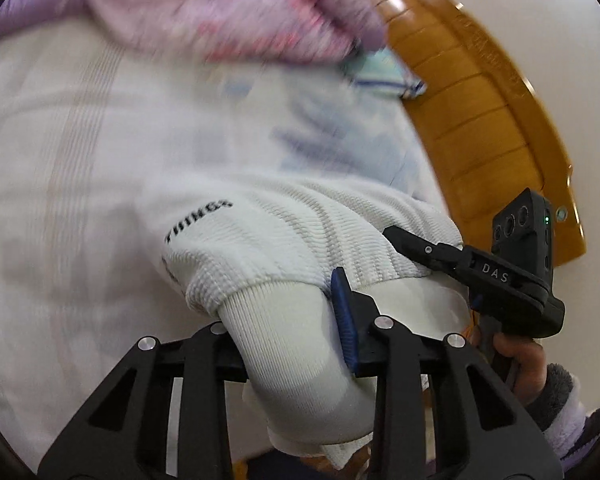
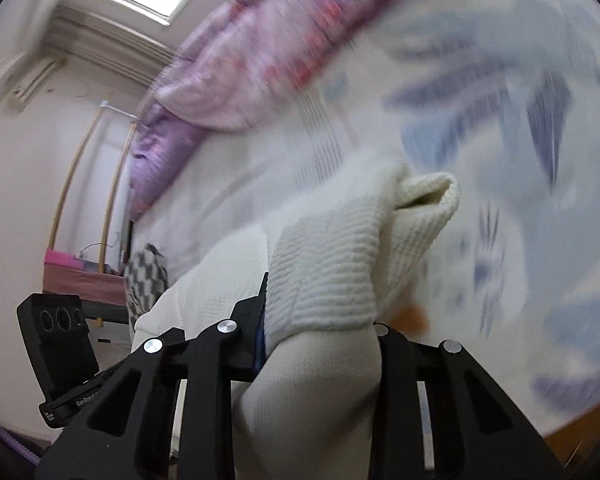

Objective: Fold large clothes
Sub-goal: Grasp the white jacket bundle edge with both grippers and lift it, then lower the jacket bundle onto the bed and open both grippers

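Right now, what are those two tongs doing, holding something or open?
Left tongs: shut on the ribbed hem of the white knitted sweater.
Right tongs: shut on the same sweater's ribbed edge.

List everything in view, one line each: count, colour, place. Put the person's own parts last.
sweater: one, white ribbed knit, hem clamped in both grippers, raised above the bed.
bed sheet: one, white with blue leaf print, under the sweater.
quilt: one, pink and red pattern, far side of the bed.
purple bedding: one, lilac, beside the quilt.
headboard: one, orange-brown wood, at the bed's edge.
left gripper: one, black, shut on the sweater's cuff band.
right gripper: one, black, shut on the sweater.
hand: one, grey-sleeved, holding the right gripper's handle.
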`<state>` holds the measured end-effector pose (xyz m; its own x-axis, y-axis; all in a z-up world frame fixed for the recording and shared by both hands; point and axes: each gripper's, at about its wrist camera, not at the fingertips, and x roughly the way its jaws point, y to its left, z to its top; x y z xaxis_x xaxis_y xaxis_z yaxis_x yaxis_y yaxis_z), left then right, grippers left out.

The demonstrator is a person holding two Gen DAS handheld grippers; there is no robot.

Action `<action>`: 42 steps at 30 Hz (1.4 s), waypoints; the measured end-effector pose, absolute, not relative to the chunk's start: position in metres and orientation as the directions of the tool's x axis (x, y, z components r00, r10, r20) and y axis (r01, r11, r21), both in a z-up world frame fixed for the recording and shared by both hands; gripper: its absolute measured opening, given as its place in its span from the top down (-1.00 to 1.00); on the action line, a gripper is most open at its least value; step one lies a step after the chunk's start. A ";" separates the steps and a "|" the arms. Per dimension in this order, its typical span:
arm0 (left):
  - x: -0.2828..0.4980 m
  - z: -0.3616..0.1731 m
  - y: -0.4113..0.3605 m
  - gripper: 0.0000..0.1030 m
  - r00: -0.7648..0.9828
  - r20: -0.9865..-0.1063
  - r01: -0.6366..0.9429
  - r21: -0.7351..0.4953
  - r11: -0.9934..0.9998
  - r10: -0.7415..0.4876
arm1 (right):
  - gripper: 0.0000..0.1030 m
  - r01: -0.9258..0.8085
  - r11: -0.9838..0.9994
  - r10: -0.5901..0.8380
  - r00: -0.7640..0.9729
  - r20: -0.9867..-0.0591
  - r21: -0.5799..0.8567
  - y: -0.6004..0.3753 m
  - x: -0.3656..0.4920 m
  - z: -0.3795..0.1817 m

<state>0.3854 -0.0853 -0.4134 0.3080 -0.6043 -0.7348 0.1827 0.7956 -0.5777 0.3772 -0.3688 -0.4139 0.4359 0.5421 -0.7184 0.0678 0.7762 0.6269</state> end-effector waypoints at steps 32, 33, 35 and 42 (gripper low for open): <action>0.479 -0.627 -0.338 -0.77 0.179 -0.894 0.180 -0.382 0.907 -0.412 | -0.18 0.335 0.867 0.249 0.348 -0.904 0.368 -0.596 0.446 -0.592; 0.473 -0.628 -0.336 -0.77 0.170 -0.893 0.162 -0.392 0.906 -0.417 | -0.19 0.338 0.872 0.235 0.345 -0.909 0.354 -0.597 0.446 -0.591; 0.468 -0.632 -0.333 -0.77 0.154 -0.898 0.128 -0.395 0.910 -0.412 | -0.19 0.350 0.874 0.222 0.330 -0.918 0.337 -0.598 0.446 -0.587; 0.450 -0.624 -0.330 -0.77 0.112 -0.913 0.143 -0.375 0.916 -0.392 | -0.19 0.327 0.937 0.041 0.256 -0.966 0.127 -0.589 0.433 -0.570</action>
<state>0.4505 -0.3302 -0.6242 0.1116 -0.3919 -0.9132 0.1433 0.9157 -0.3755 0.4327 -0.5894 -0.5698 0.2560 0.0412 -0.9658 0.3270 0.9365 0.1267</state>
